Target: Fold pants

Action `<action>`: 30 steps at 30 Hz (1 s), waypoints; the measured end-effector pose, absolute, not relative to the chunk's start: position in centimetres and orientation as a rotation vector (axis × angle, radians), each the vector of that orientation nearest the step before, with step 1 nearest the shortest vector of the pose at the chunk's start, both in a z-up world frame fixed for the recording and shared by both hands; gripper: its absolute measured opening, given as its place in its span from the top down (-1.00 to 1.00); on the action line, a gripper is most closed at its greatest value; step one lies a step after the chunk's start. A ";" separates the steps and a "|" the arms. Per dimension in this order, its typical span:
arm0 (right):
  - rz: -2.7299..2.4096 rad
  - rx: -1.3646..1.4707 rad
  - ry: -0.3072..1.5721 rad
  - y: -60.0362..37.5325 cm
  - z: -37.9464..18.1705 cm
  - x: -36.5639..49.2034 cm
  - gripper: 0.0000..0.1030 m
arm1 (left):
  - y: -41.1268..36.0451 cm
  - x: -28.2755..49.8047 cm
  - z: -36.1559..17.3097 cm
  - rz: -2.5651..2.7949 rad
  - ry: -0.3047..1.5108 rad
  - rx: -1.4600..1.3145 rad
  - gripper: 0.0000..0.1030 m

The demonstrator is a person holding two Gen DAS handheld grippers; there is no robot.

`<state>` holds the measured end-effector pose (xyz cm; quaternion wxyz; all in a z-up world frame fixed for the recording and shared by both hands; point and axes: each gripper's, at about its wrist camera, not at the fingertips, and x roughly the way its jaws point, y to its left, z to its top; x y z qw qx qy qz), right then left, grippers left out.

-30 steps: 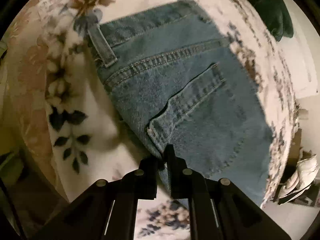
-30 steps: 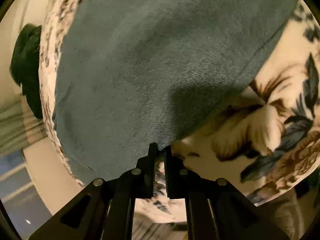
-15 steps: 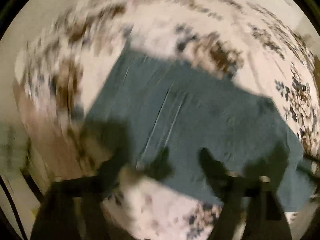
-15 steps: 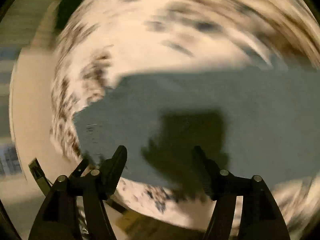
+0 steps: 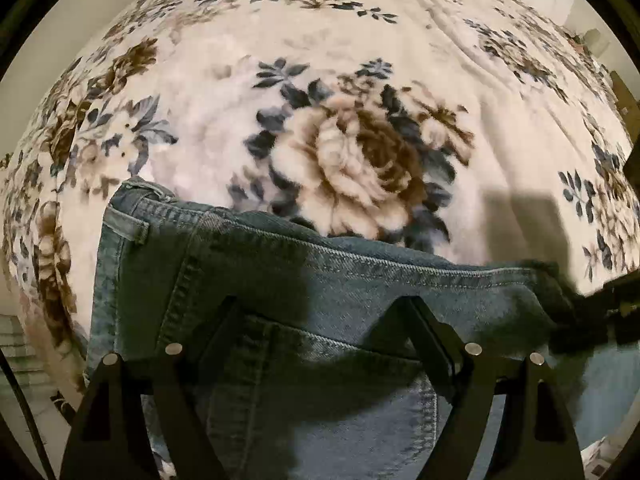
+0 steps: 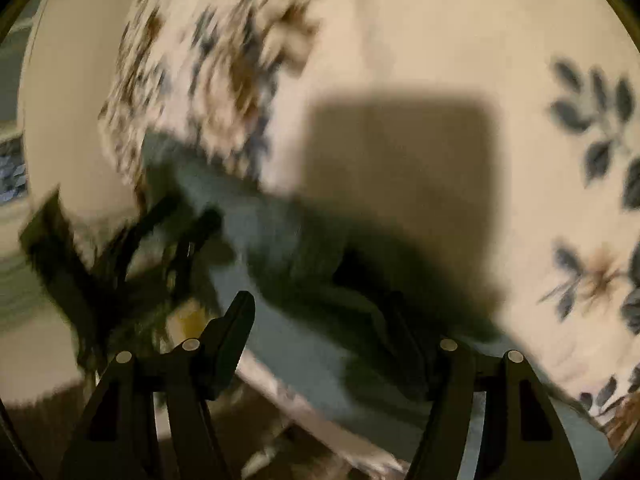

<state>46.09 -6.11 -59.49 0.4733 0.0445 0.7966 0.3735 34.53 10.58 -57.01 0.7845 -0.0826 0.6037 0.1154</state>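
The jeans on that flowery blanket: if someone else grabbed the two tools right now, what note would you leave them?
Left hand-held gripper: open, holding nothing, above the jeans at the waistband and back pocket.
Right hand-held gripper: open, empty, over another part of the denim; its view is blurred.
Jeans: lying flat on the floral blanket, near its front edge.
Done: the jeans are laid out; how many folds are in, I cannot tell.
Left: probably take hold again and finish folding.
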 end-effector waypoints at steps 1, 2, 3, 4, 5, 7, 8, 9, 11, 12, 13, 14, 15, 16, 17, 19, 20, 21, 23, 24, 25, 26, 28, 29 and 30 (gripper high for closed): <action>0.963 0.086 1.978 -6.2 -59.7 45.4 -0.36 | 10.6 34.5 -57.0 0.249 1.306 -0.179 -0.58; 1.004 0.065 2.002 -6.1 -59.7 44.9 -0.36 | 10.7 34.4 -57.1 0.248 1.309 -0.186 -0.58; 1.024 0.042 2.009 -6.0 -59.7 44.6 -0.36 | 10.8 34.3 -57.2 0.248 1.309 -0.194 -0.58; 1.042 0.027 2.022 -5.8 -59.9 44.5 -0.36 | 11.0 34.4 -57.2 0.250 1.312 -0.200 -0.58; 1.052 0.033 2.023 -5.5 -60.1 44.5 -0.37 | 11.1 34.3 -57.3 0.250 1.312 -0.204 -0.58; 1.048 0.166 2.026 -5.2 -61.0 45.6 -0.38 | 11.1 34.2 -57.5 0.253 1.313 -0.209 -0.58; 1.027 0.249 2.026 -5.5 -61.7 46.6 -0.36 | 11.1 34.1 -57.5 0.253 1.316 -0.209 -0.58; 1.005 0.317 2.015 -5.8 -62.1 47.2 -0.27 | 11.2 34.1 -57.5 0.256 1.320 -0.209 -0.58; 0.918 0.411 2.022 -6.9 -63.3 47.8 -0.01 | 11.2 34.0 -57.8 0.257 1.331 -0.203 -0.58; 0.854 0.335 2.024 -7.4 -63.6 47.7 0.63 | 11.1 33.9 -58.0 0.254 1.339 -0.197 -0.58; 0.798 0.372 2.027 -8.8 -63.6 47.9 0.68 | 11.0 33.8 -58.3 0.244 1.350 -0.189 -0.58; 0.756 0.477 2.018 -10.2 -63.2 48.3 0.72 | 10.8 33.6 -58.4 0.239 1.355 -0.182 -0.58; 0.723 0.523 1.988 -11.6 -62.5 48.8 0.80 | 10.8 33.4 -58.5 0.234 1.354 -0.176 -0.58; 0.673 0.543 1.934 -13.4 -61.4 49.6 0.80 | 11.0 33.1 -58.4 0.228 1.351 -0.179 -0.58; 0.636 0.592 1.879 -14.9 -60.5 50.3 0.84 | 11.0 32.9 -58.4 0.227 1.351 -0.184 -0.58; 0.648 0.715 1.860 -17.0 -60.0 51.4 0.84 | 11.4 32.5 -58.2 0.234 1.358 -0.211 -0.58; 0.673 0.703 1.874 -16.7 -59.8 51.7 0.84 | 11.5 32.5 -58.1 0.237 1.360 -0.226 -0.58; 0.693 0.628 1.877 -16.6 -59.2 51.7 0.82 | 11.6 32.5 -57.9 0.240 1.361 -0.241 -0.58; 0.754 0.501 1.923 -14.0 -59.0 50.9 0.59 | 12.1 32.9 -57.1 0.236 1.355 -0.267 -0.58; 0.755 0.457 1.937 -13.5 -59.0 50.6 0.22 | 12.1 33.1 -56.8 0.234 1.349 -0.268 -0.58; 0.770 0.365 1.945 -12.4 -59.2 50.0 -0.03 | 11.9 33.4 -56.5 0.229 1.341 -0.261 -0.58; 0.782 0.287 1.948 -10.3 -59.3 49.4 -0.03 | 11.6 33.7 -56.4 0.225 1.336 -0.249 -0.58; 0.684 0.055 1.922 -9.5 -60.2 49.0 0.34 | 11.2 34.4 -56.4 0.221 1.333 -0.222 -0.58; 0.638 0.040 1.901 -9.7 -60.3 49.4 0.41 | 11.2 34.7 -56.5 0.220 1.335 -0.209 -0.58; 0.587 0.084 1.871 -10.5 -60.1 49.9 0.40 | 11.1 35.0 -56.5 0.220 1.337 -0.196 -0.58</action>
